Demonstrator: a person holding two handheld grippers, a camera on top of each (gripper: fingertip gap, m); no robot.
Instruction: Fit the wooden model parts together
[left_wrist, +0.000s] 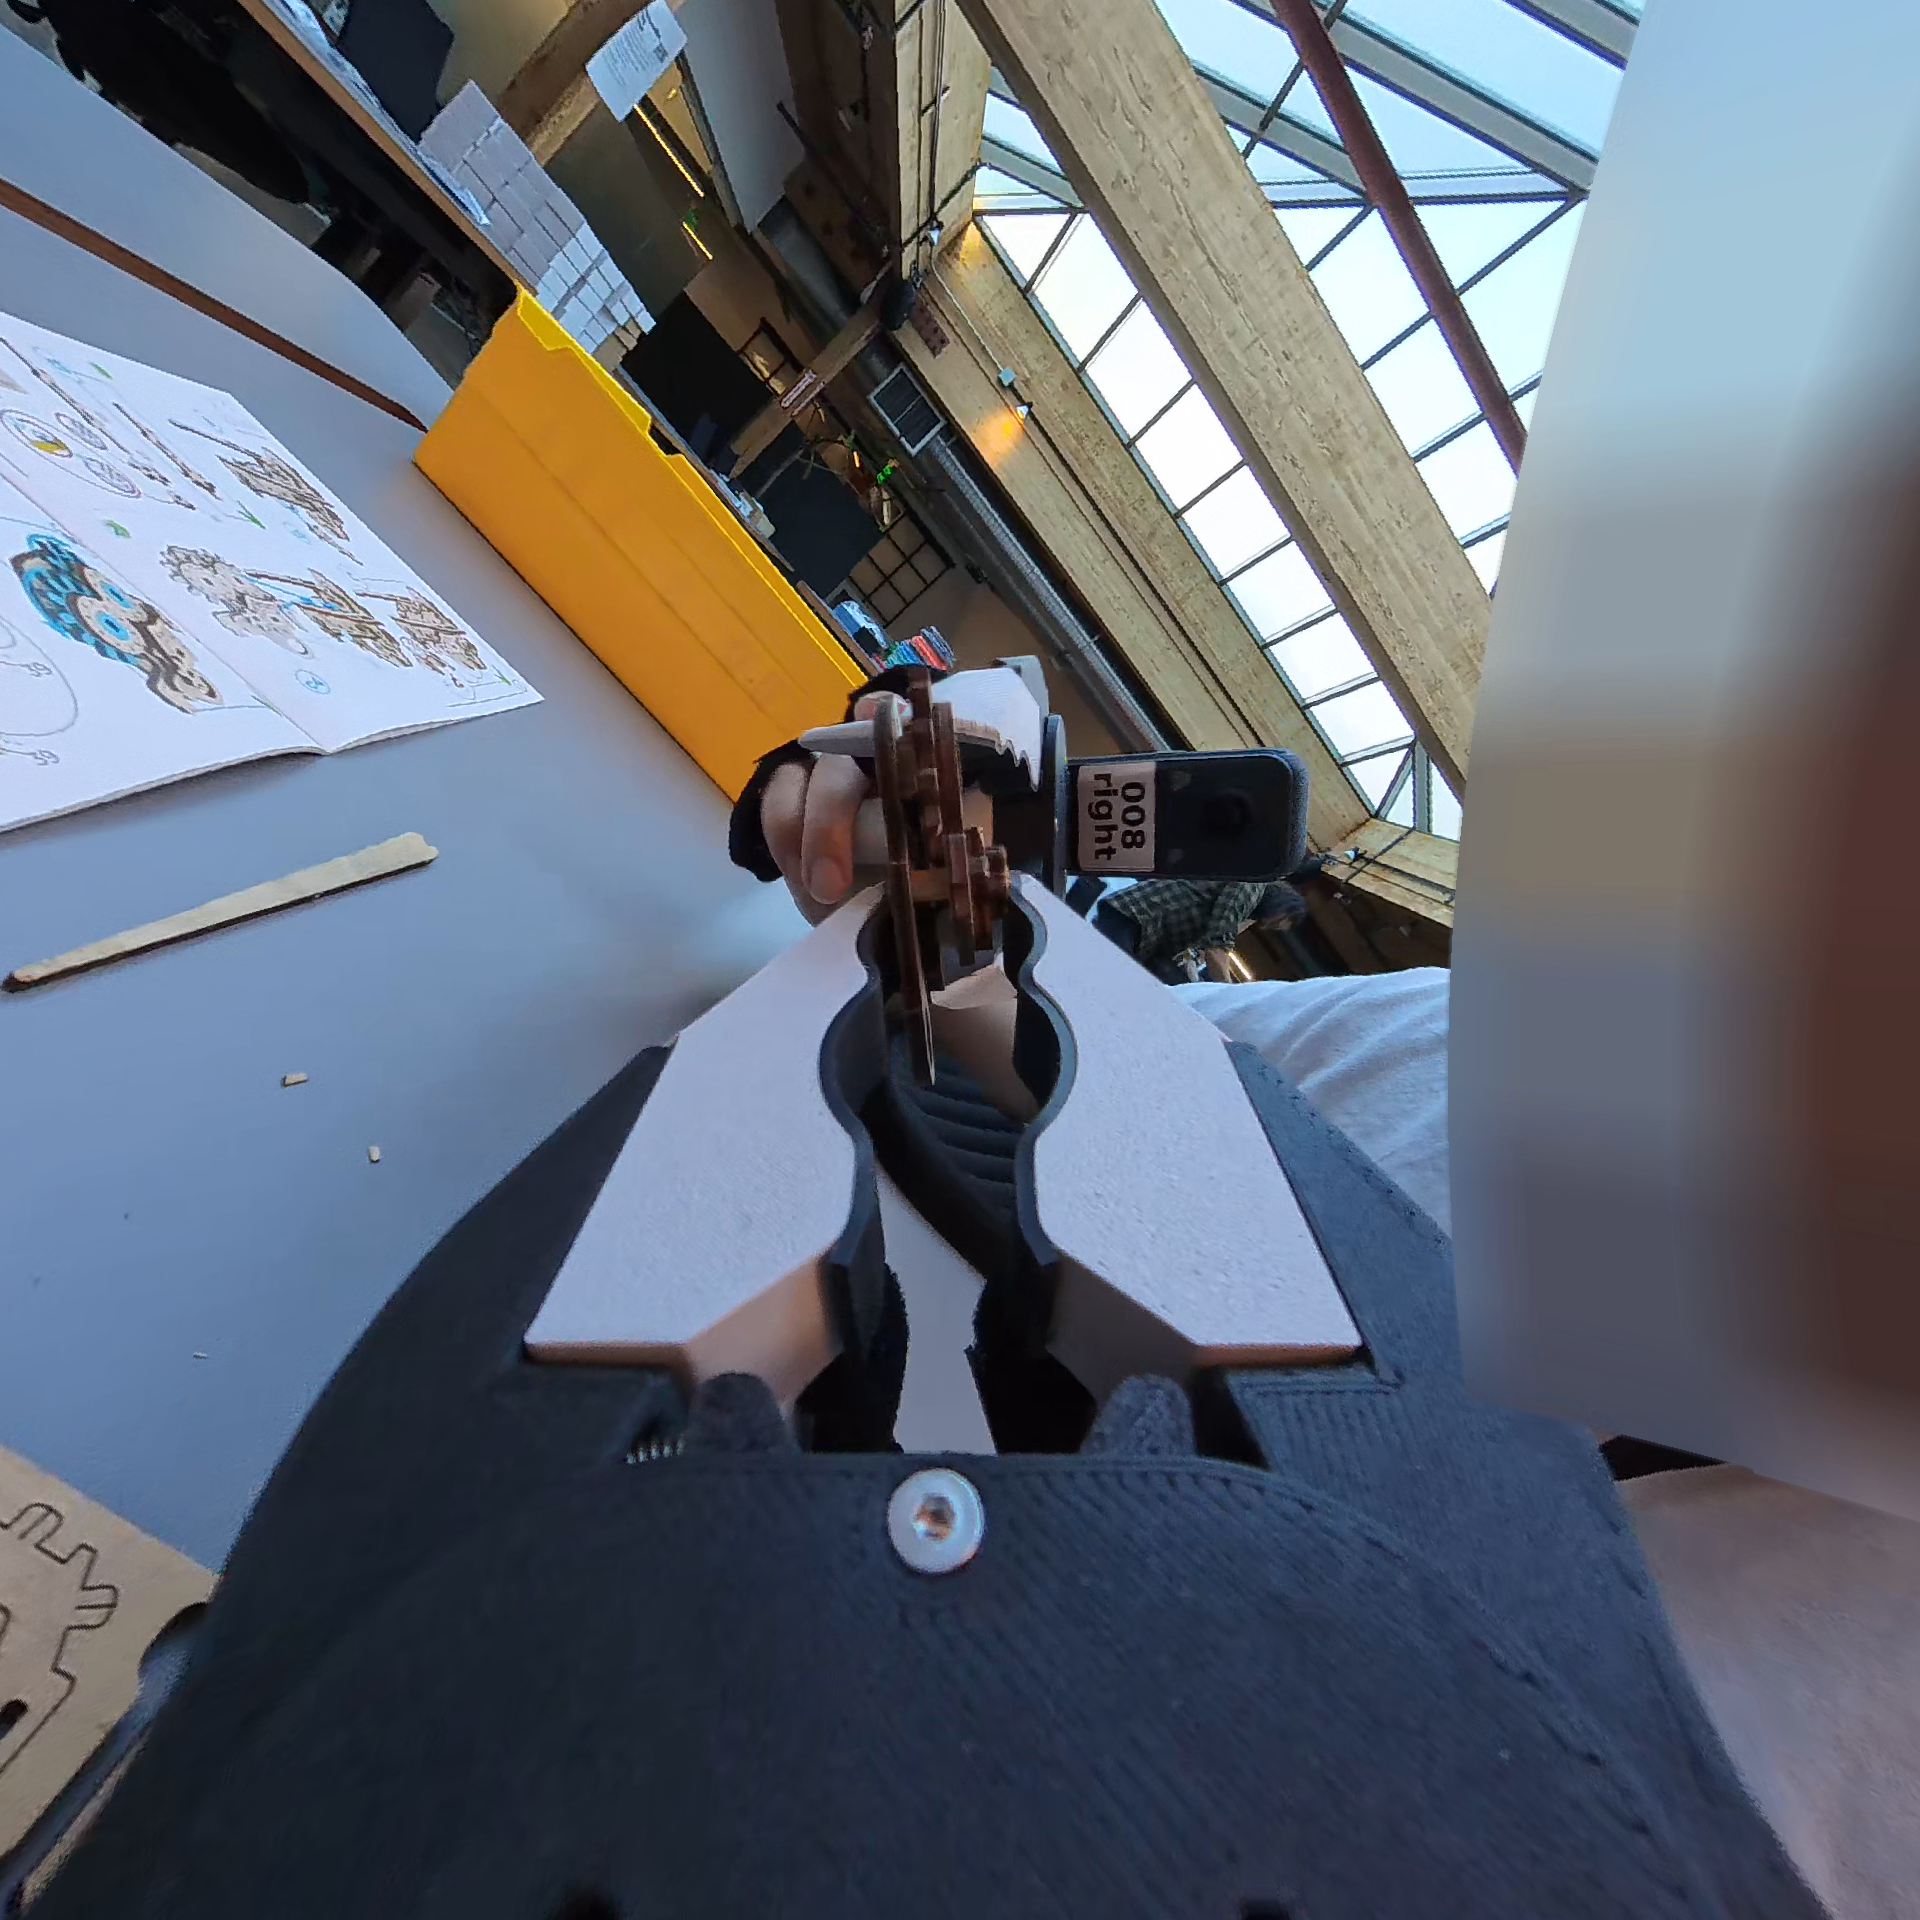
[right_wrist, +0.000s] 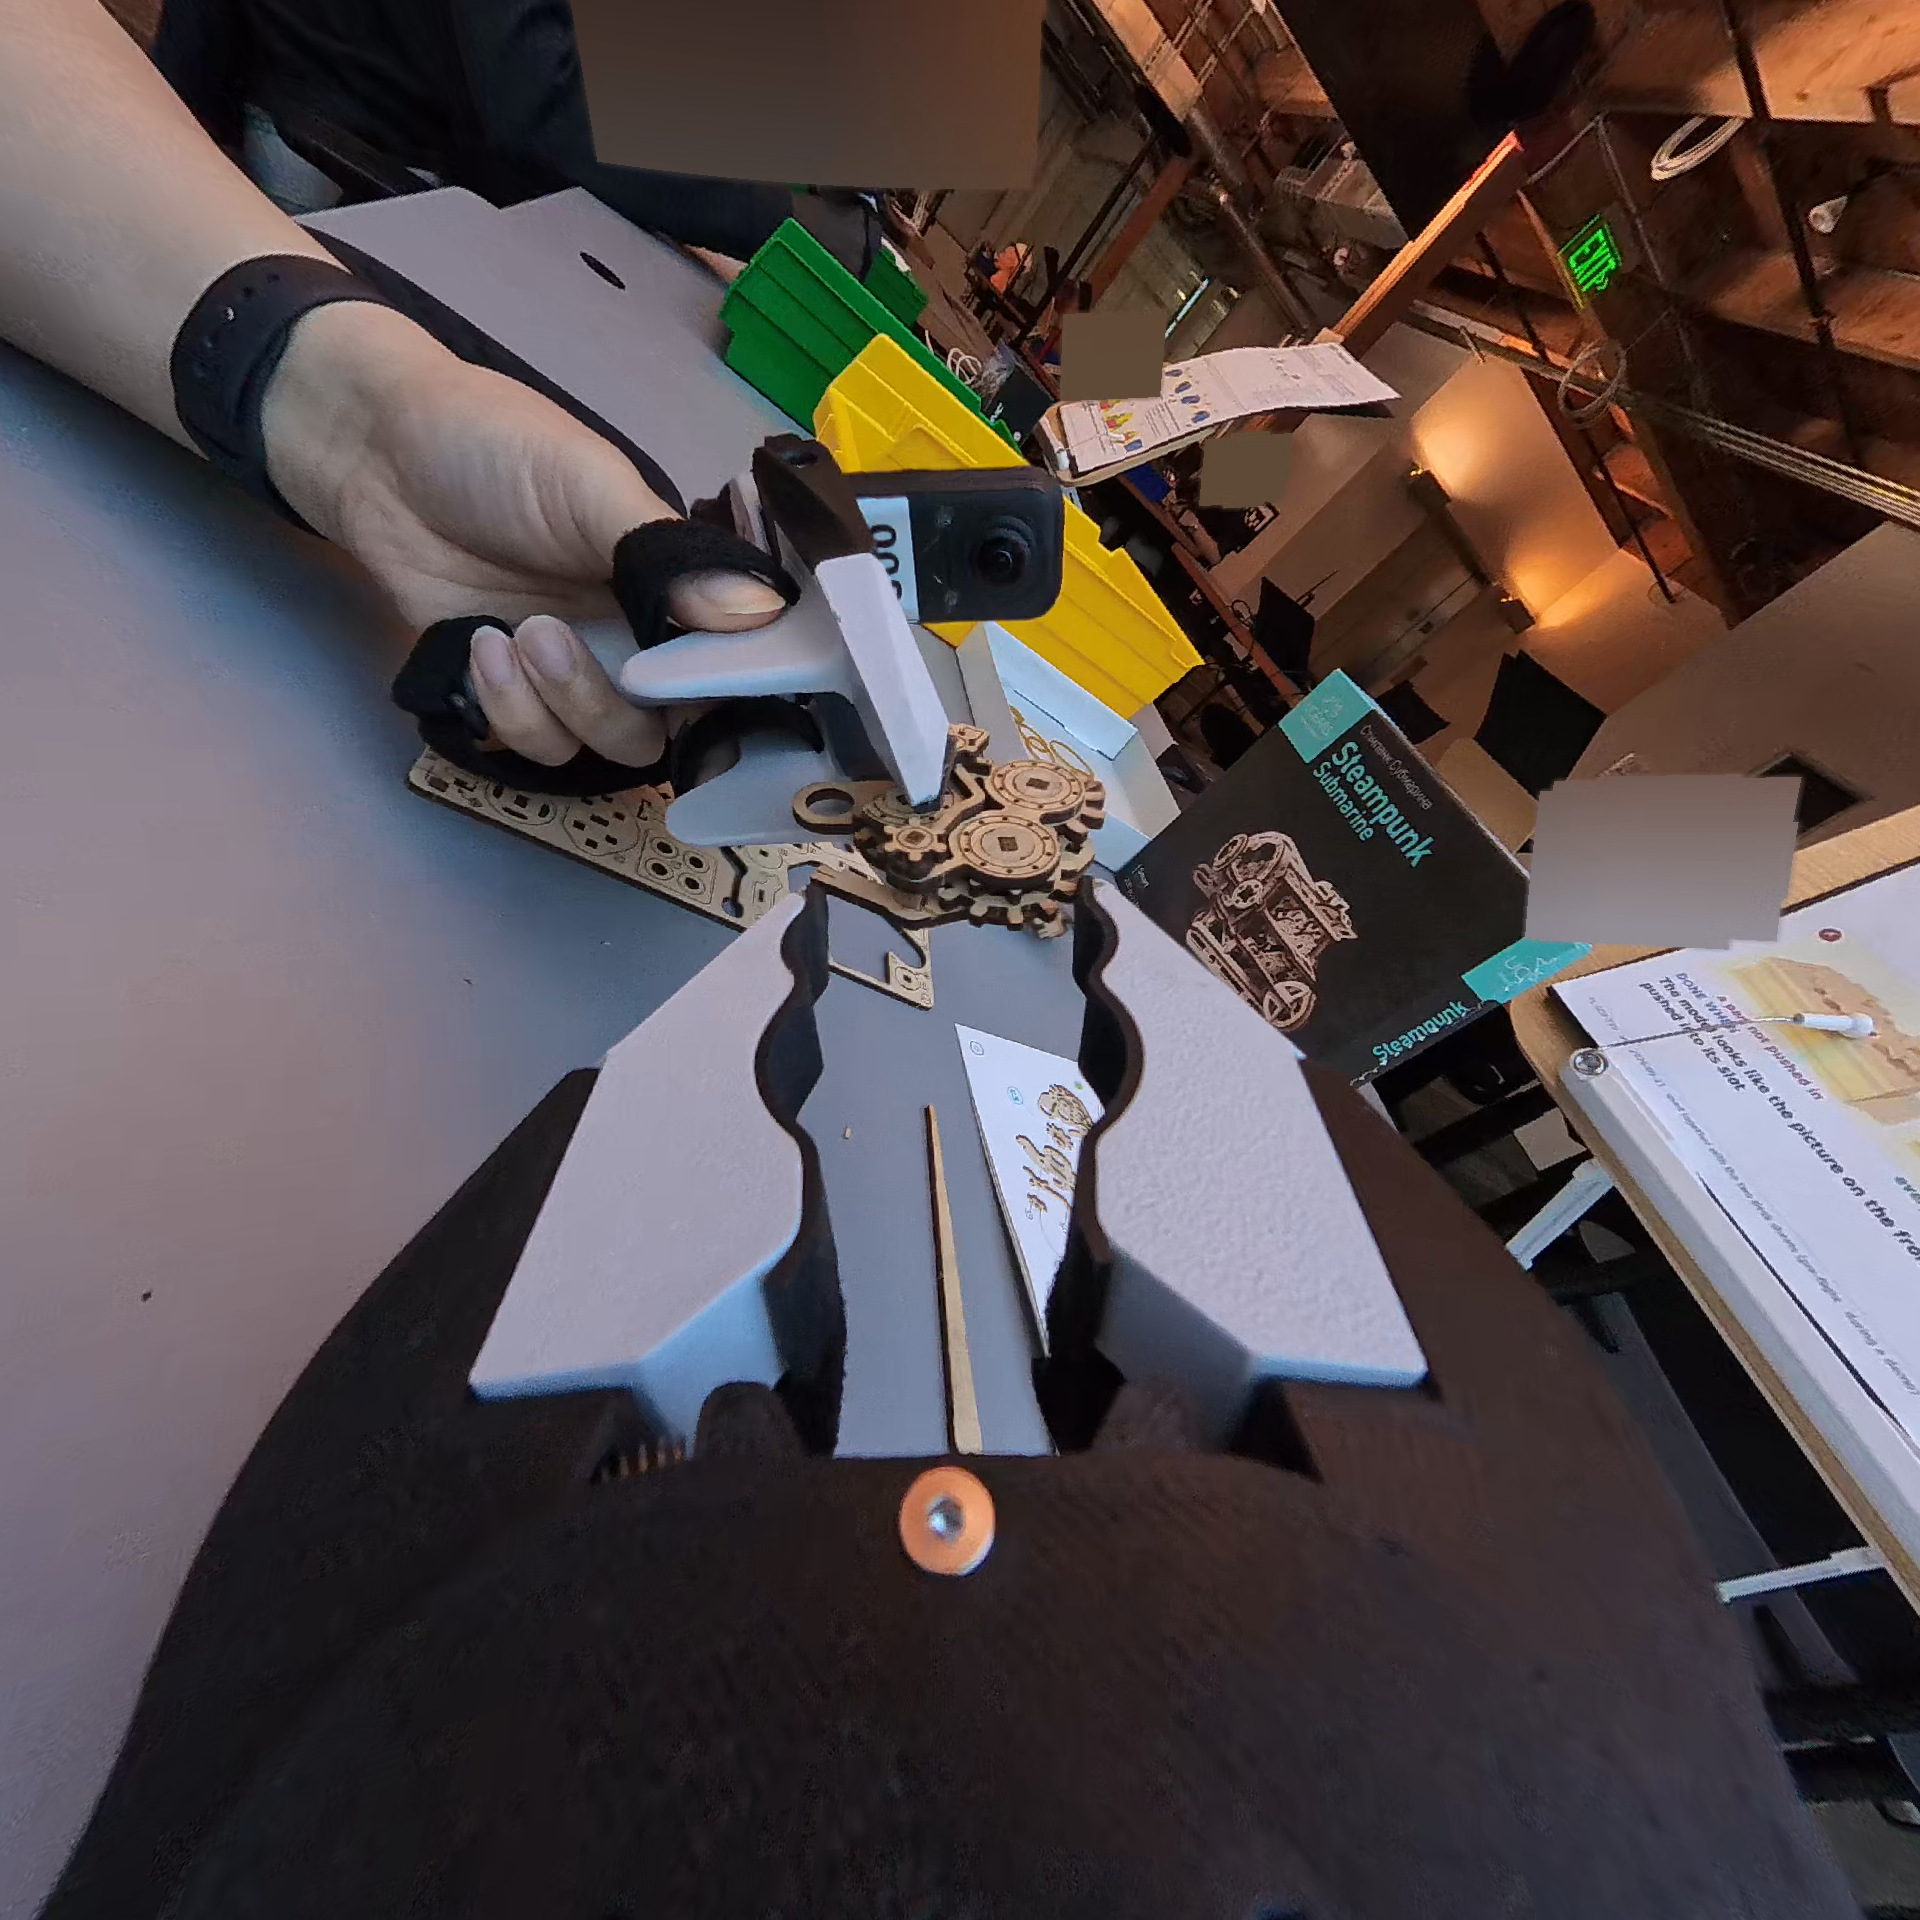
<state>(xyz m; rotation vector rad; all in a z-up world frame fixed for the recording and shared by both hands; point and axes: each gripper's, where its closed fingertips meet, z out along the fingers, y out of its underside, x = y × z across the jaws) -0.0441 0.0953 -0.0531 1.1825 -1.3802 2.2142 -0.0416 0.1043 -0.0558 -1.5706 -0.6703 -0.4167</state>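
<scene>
A wooden gear assembly (right_wrist: 977, 847) of stacked cogs and a plate with a ring tab is held in the air over the grey table (right_wrist: 208, 1039). My left gripper (left_wrist: 940, 920) is shut on the assembly (left_wrist: 925, 831), which stands edge-on between its white fingers. From the right wrist view the left gripper (right_wrist: 920, 795) clamps the assembly from above. My right gripper (right_wrist: 945, 909) has its jaws wide apart, with the fingertips on either side of the assembly's near edge; whether they touch it cannot be told. The right gripper (left_wrist: 914, 727) shows behind the assembly in the left wrist view.
A laser-cut wooden part sheet (right_wrist: 582, 821) lies under the left hand, and another corner of sheet (left_wrist: 52, 1621) is near me. A thin wooden stick (left_wrist: 223, 909), an open instruction booklet (left_wrist: 208, 582), yellow bins (left_wrist: 623, 520), green bins (right_wrist: 821, 312) and a dark kit box (right_wrist: 1330, 873) surround the work spot. My left and right fingertips are right by each other.
</scene>
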